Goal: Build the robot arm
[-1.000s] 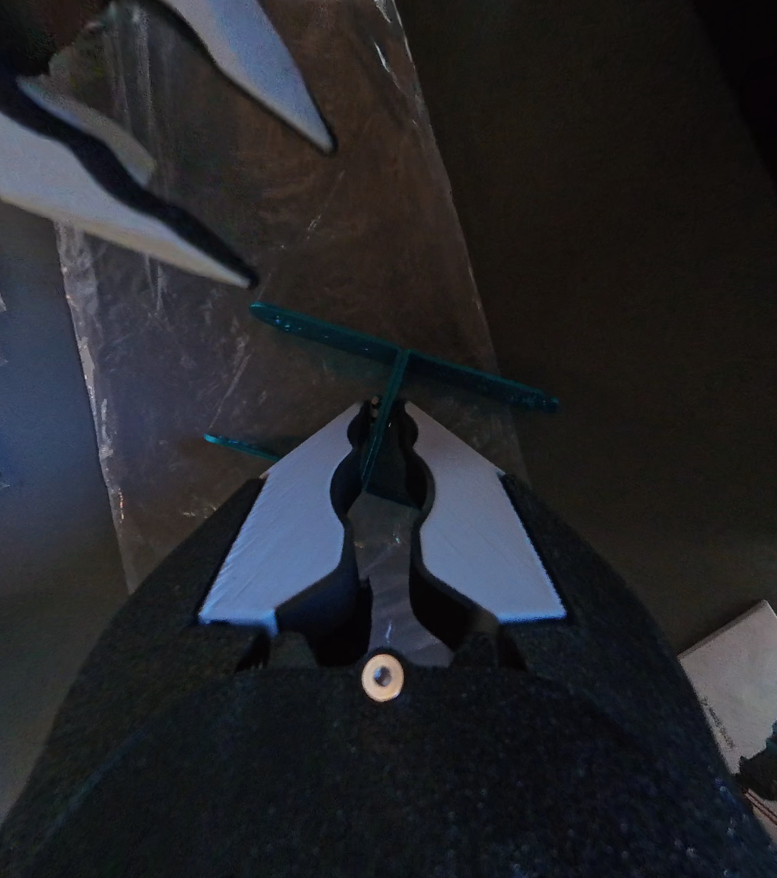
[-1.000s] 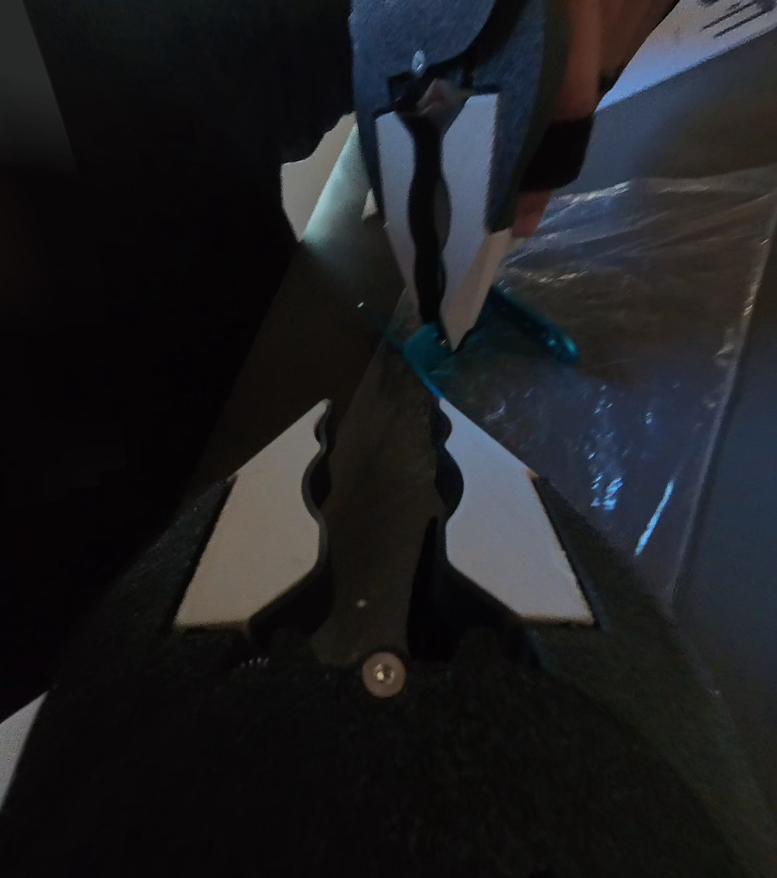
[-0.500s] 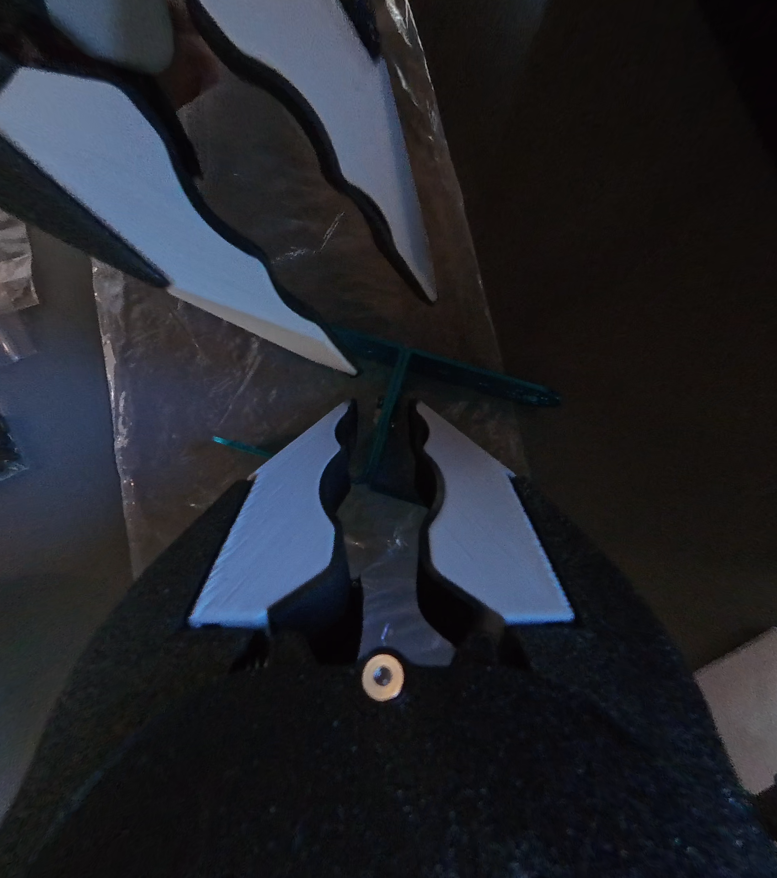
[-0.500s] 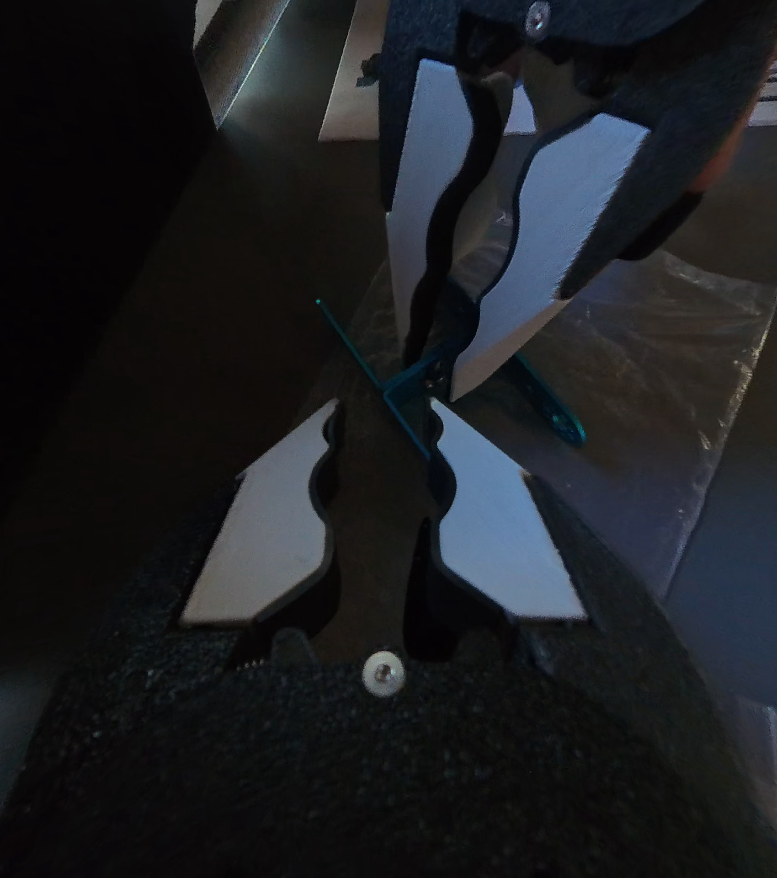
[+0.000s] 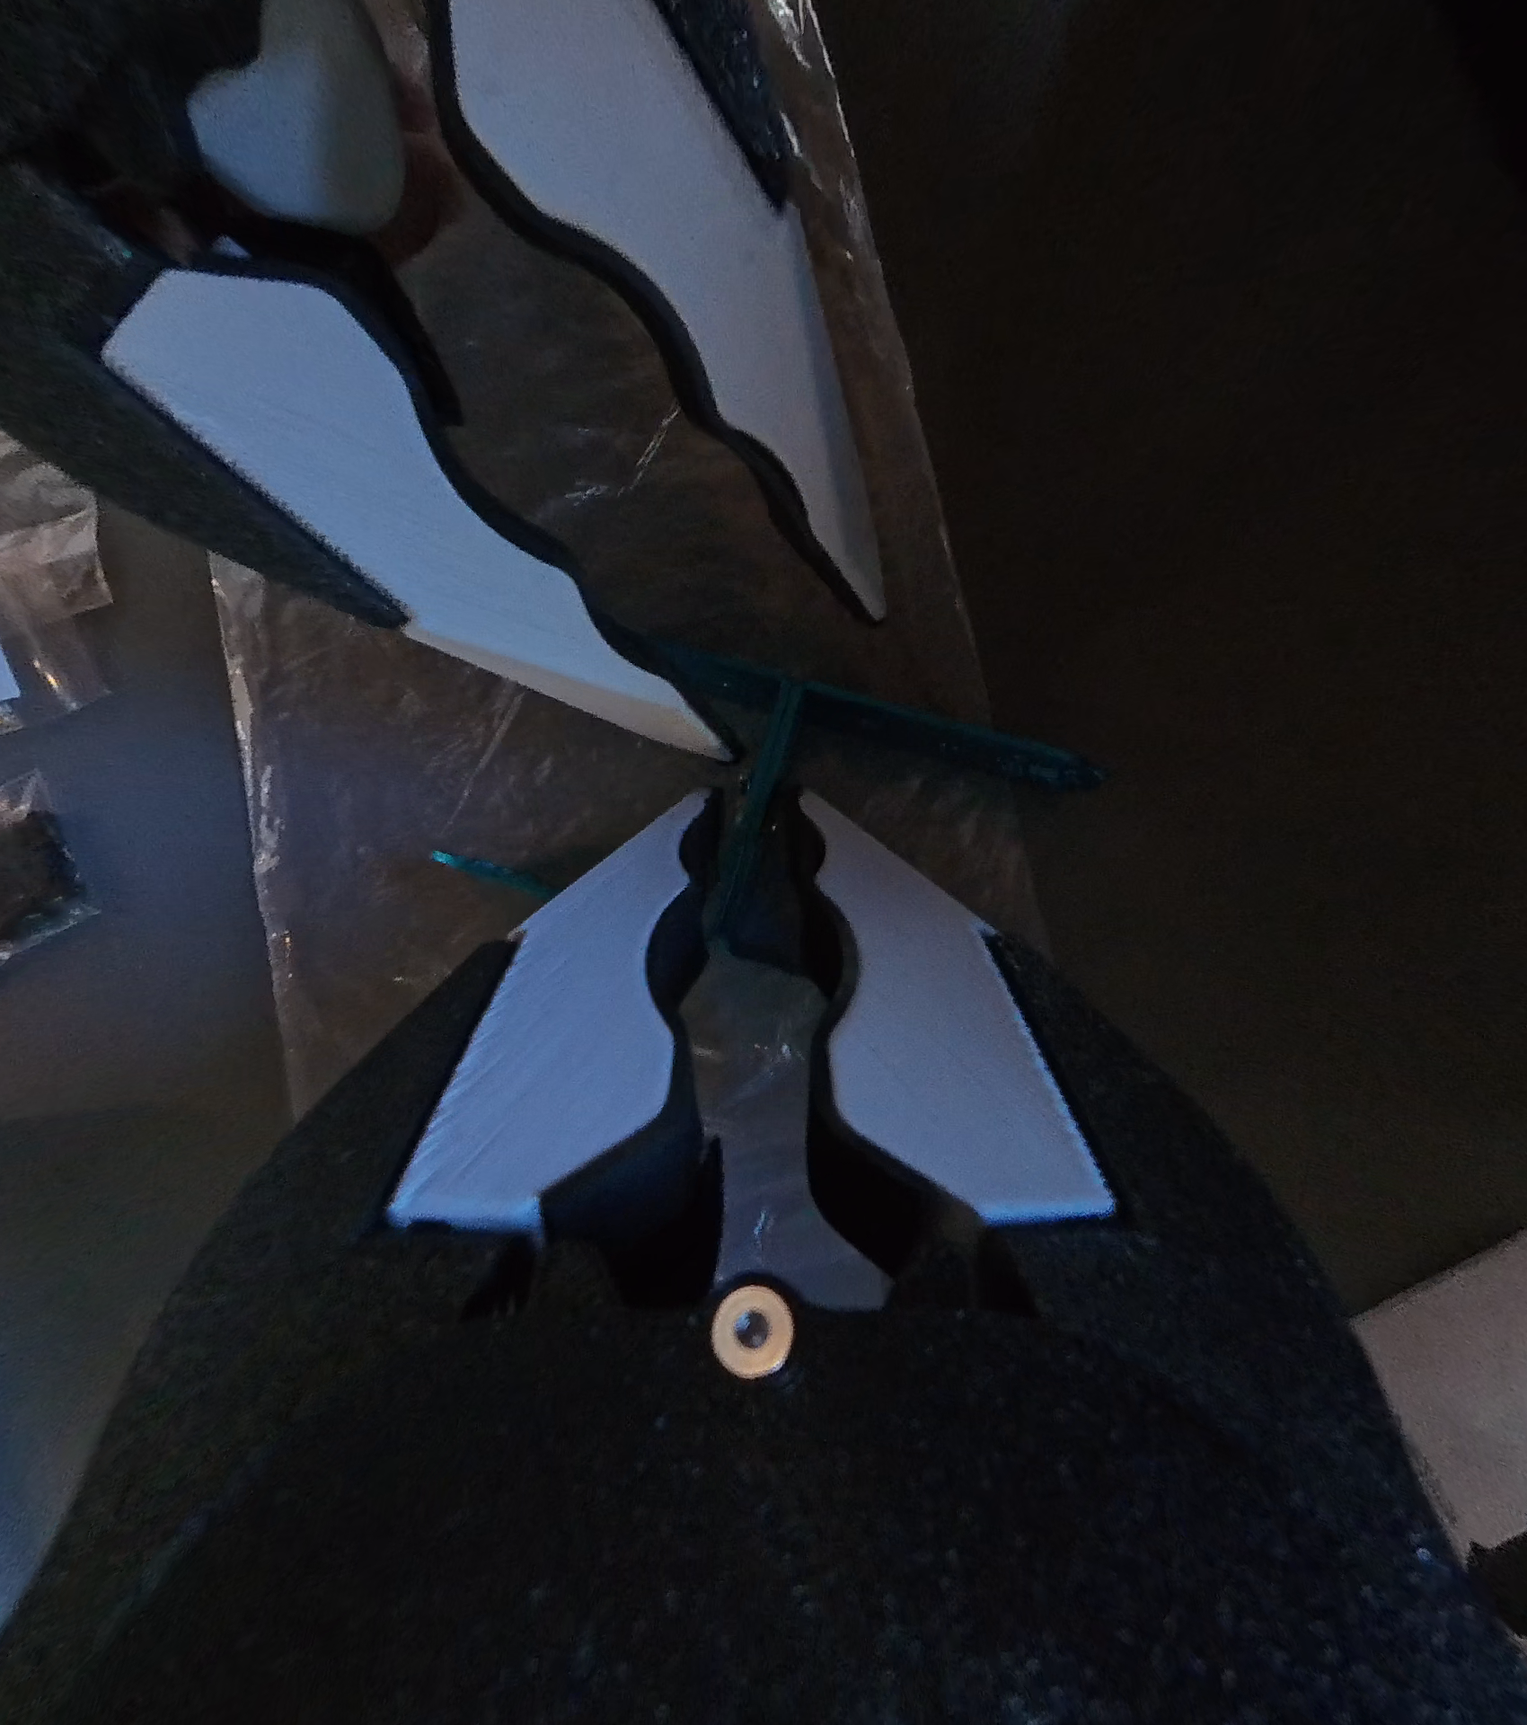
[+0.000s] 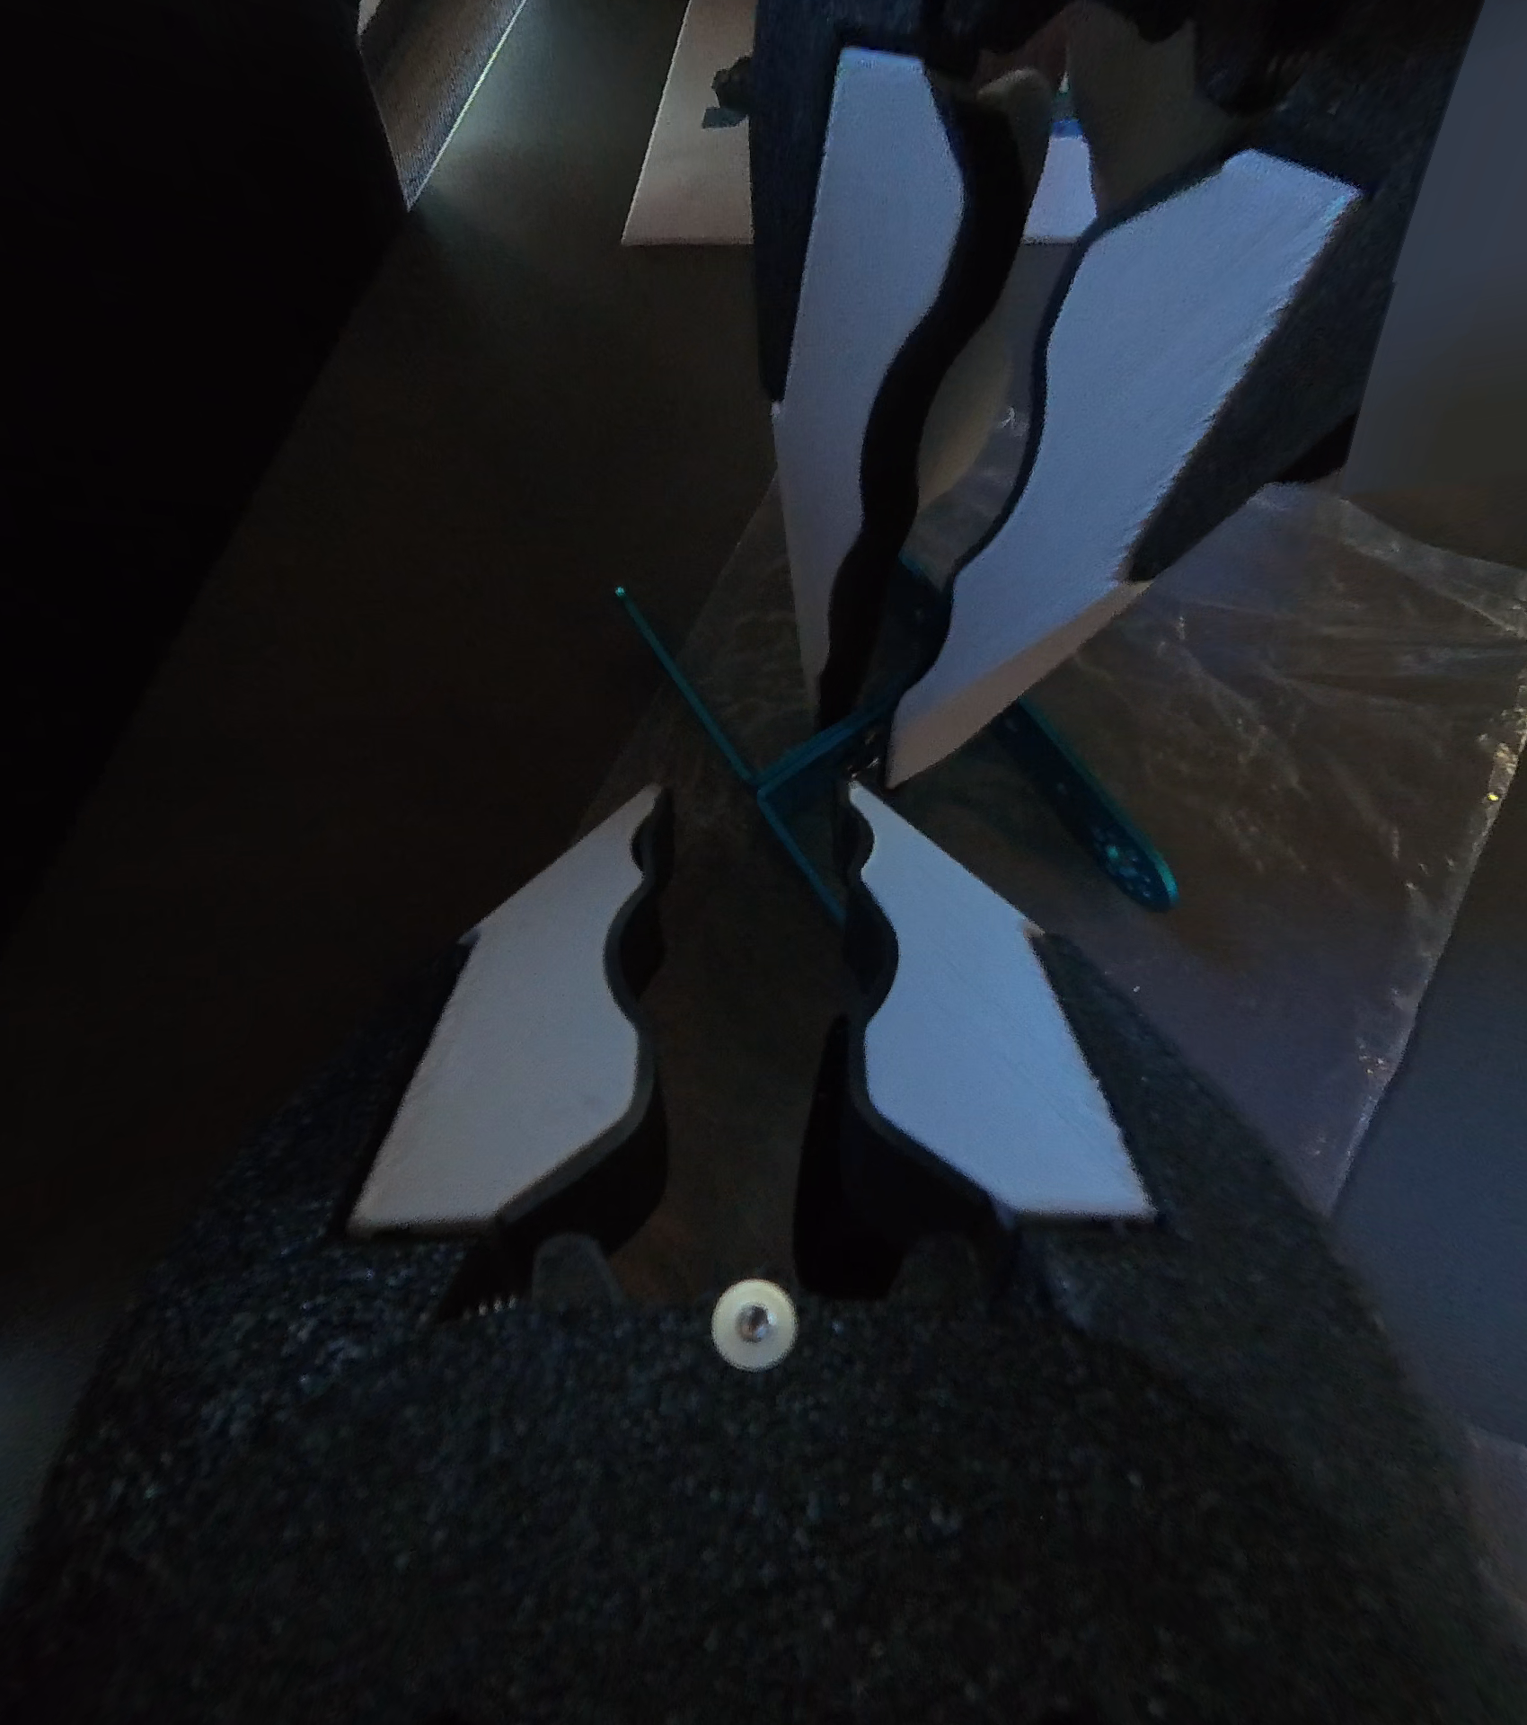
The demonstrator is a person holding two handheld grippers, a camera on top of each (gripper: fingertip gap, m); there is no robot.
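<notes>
1. Dim light falls on a dark tabletop. A clear plastic bag lies flat on it, with small packets of dark parts off to one side and a white card near the edge.
2. On the bag rests a teal strip assembly: thin metal strips joined at right angles. One perforated strip lies flat. Another stands on edge, its long axis running diagonally across the right wrist view.
3. On the left gripper, the jaws stand narrowly parted. The short upright leg of the assembly stands in the gap, pointing away along the fingers towards the crossbar just beyond the tips. Whether either pad touches the leg cannot be told.
4. The right gripper comes from the opposite side with its jaws spread wider. The on-edge strip crosses slantwise between its tips, close against one finger's inner edge.
5. Both grippers meet nearly tip to tip at the joint, so neither is clearly nearer. In the left wrist view, one right fingertip sits just beside the crossbar.
</notes>
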